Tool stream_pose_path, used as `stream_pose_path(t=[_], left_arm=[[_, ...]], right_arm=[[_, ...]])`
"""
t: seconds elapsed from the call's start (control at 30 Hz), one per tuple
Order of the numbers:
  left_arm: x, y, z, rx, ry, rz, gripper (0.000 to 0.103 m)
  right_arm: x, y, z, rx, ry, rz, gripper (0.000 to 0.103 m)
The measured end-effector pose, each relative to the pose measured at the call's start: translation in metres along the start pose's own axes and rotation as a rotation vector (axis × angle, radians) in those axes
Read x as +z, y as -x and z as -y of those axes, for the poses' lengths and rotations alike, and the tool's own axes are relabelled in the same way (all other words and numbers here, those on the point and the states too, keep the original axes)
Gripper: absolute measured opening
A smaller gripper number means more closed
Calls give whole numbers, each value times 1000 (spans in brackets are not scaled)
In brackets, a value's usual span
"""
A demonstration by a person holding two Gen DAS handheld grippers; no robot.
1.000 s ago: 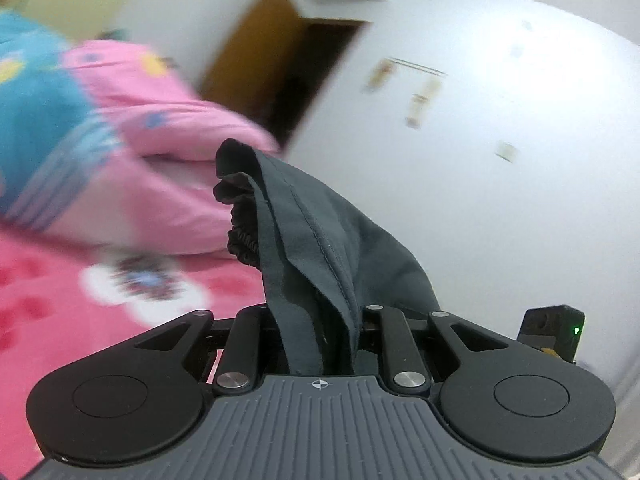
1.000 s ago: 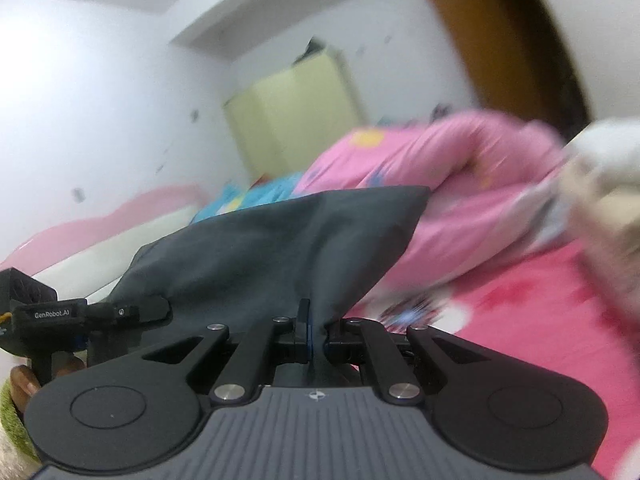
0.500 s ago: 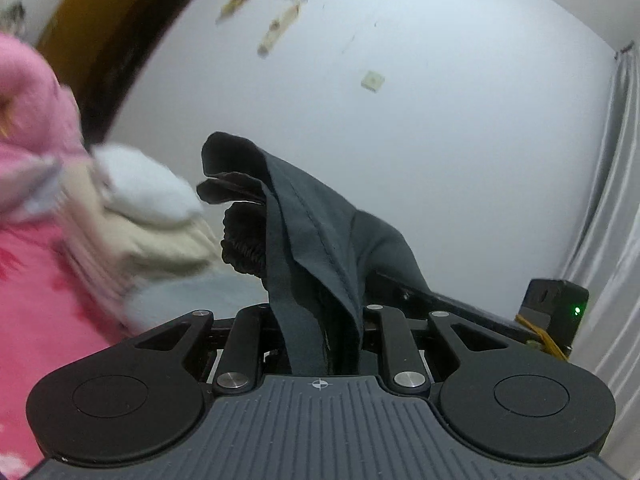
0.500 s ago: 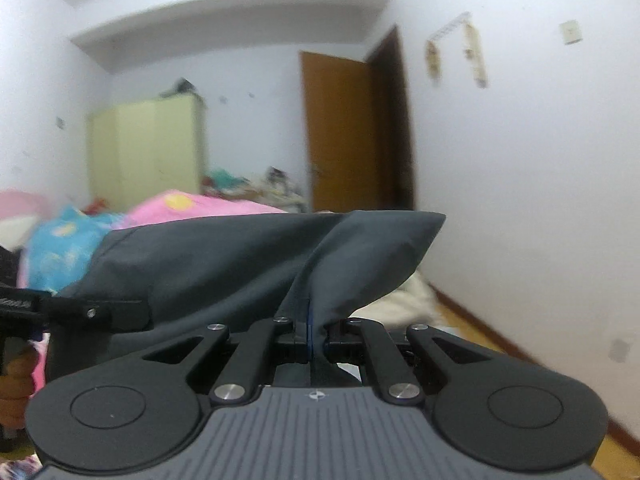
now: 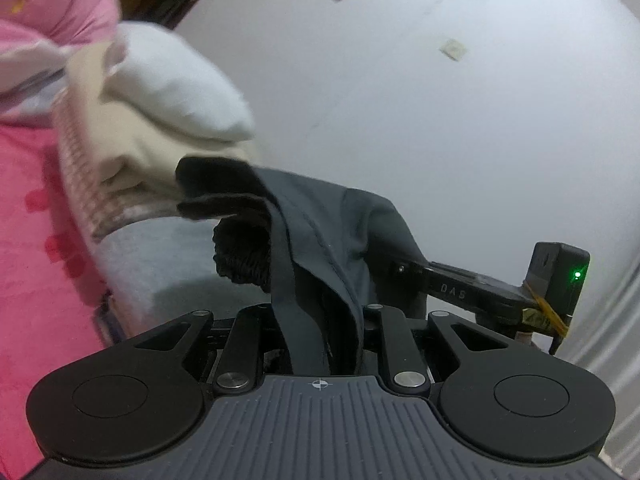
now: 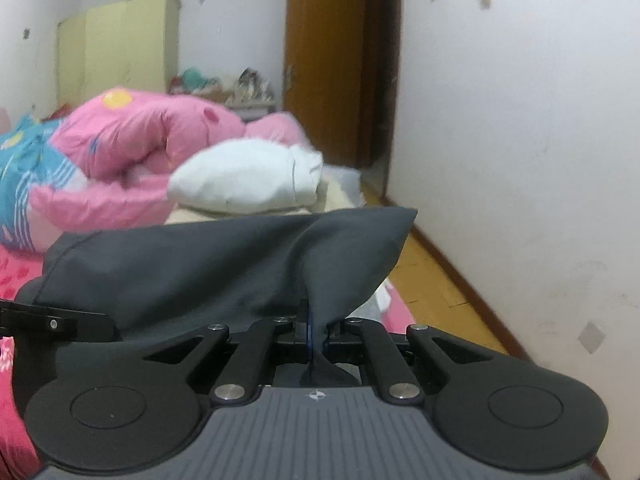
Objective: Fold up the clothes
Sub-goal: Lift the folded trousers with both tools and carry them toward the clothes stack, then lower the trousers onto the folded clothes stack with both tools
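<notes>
A dark grey garment (image 6: 208, 268) hangs stretched between my two grippers above a pink bed (image 6: 12, 276). My right gripper (image 6: 316, 336) is shut on one thin corner of it, and the cloth fans out to the left from the pinch. My left gripper (image 5: 324, 320) is shut on a thicker bunch of the same dark grey garment (image 5: 320, 236), with a black gathered waistband (image 5: 244, 256) sticking out to the left of the fold. The right gripper's body shows at the right of the left wrist view. The fingertips of both grippers are hidden by cloth.
A stack of folded white and beige clothes (image 5: 160, 120) lies on the bed just beyond the garment, seen also as white clothes (image 6: 248, 176). A pink quilt (image 6: 148, 132) is heaped behind. A white wall (image 6: 520, 160), a wooden door (image 6: 320, 60) and a strip of wooden floor (image 6: 432, 276) lie to the right.
Both grippers swung to the right across the bed with the garment still held. The folded stack and the wall came into view, and the stack is now nearer.
</notes>
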State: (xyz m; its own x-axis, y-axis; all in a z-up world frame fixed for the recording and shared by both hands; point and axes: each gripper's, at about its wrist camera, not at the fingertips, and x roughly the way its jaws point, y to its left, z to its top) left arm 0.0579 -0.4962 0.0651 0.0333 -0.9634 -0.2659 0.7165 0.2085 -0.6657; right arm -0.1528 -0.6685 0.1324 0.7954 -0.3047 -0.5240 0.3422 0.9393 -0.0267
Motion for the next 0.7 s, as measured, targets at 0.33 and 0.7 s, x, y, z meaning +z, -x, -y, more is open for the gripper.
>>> stream_pose_path(t=[0.33,0.7], left_arm=[[1,-7,-31,54,52,29,18],[-2,1,-53,102,121,-7,48]], right_arm=[[8,-57,13,98,70,-57,5],[-9,-75,54,75,-84,-131,46]])
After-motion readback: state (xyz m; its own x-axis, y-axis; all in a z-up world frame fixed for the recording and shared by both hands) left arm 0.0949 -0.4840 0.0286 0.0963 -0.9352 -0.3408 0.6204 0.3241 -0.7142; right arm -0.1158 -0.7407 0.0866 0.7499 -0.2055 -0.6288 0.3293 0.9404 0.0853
